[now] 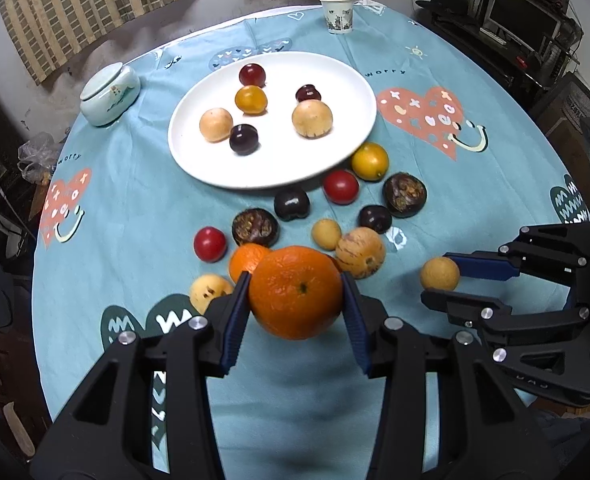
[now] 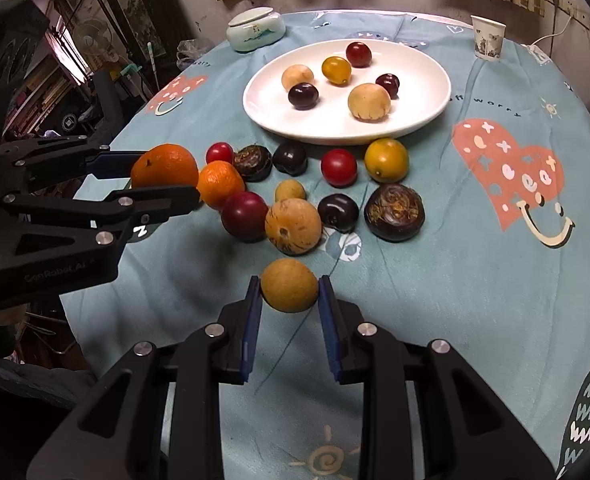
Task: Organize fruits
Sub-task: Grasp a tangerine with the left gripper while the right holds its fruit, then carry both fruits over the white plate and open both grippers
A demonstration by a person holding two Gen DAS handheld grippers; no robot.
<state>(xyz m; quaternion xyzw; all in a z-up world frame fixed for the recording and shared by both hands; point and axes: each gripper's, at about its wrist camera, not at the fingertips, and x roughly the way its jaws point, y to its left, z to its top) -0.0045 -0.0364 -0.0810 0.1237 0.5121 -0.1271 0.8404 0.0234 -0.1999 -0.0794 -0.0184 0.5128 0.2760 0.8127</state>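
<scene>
Holding an orange [image 1: 296, 292] in our left gripper [image 1: 296, 300], we clamp a small tan fruit [image 2: 289, 285] in our right gripper [image 2: 289, 300], both above the blue tablecloth [image 2: 475, 280]. At twelve o'clock the white plate [image 1: 335, 72] carries six fruits; more lie loose just before it.

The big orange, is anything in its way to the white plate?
Yes. The left gripper holds the big orange, and loose fruits like a dark plum lie on the cloth before the white plate. Lifted over them, nothing visible blocks it.
</scene>
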